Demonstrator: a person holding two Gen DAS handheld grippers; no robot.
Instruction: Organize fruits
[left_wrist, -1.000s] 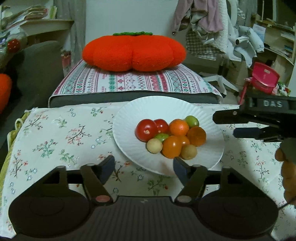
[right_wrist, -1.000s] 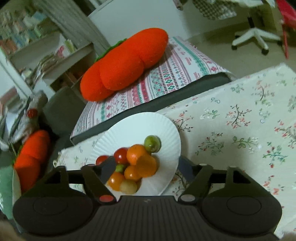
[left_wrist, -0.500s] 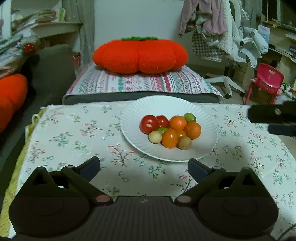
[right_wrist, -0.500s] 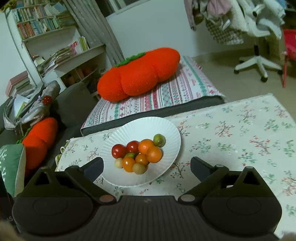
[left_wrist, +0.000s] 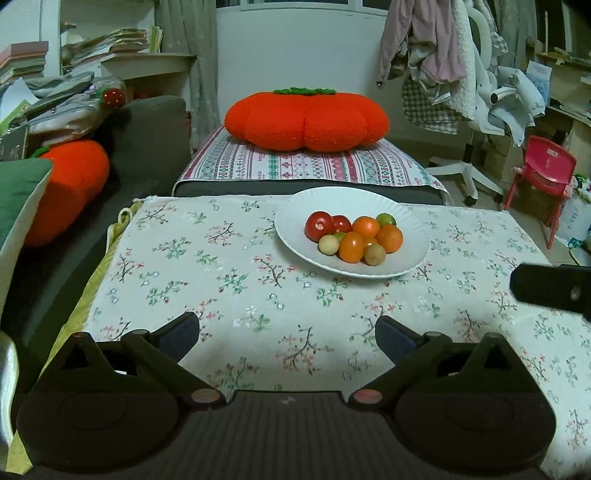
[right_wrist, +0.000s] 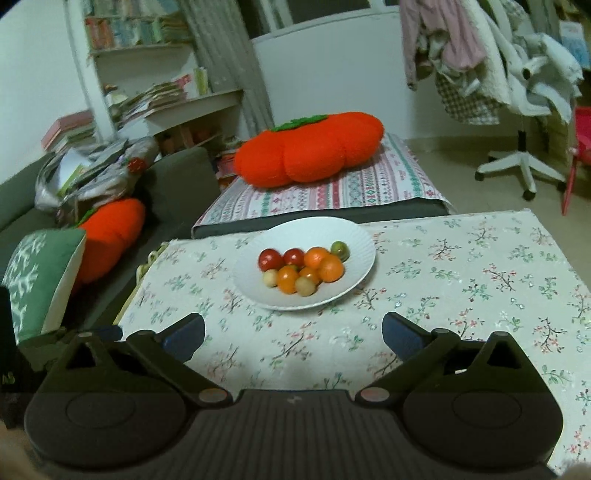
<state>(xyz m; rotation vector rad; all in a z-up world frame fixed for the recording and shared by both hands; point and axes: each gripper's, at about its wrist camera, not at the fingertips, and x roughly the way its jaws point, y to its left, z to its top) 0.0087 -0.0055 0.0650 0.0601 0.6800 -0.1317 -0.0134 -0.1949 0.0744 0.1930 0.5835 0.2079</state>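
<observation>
Toward the far edge of the desk (left_wrist: 258, 295), left of its middle, a white paper plate (left_wrist: 410, 225) holds the fruits (left_wrist: 352, 238) in one touching cluster: two red, several orange, two green, two pale tan. Both tools hang back near the desk's near edge, the left tool (left_wrist: 287, 334) and right tool (right_wrist: 293, 334) each spread wide with nothing between the jaws. The sorting looks finished or paused; any next move would call for a fresh reach to the plate.
</observation>
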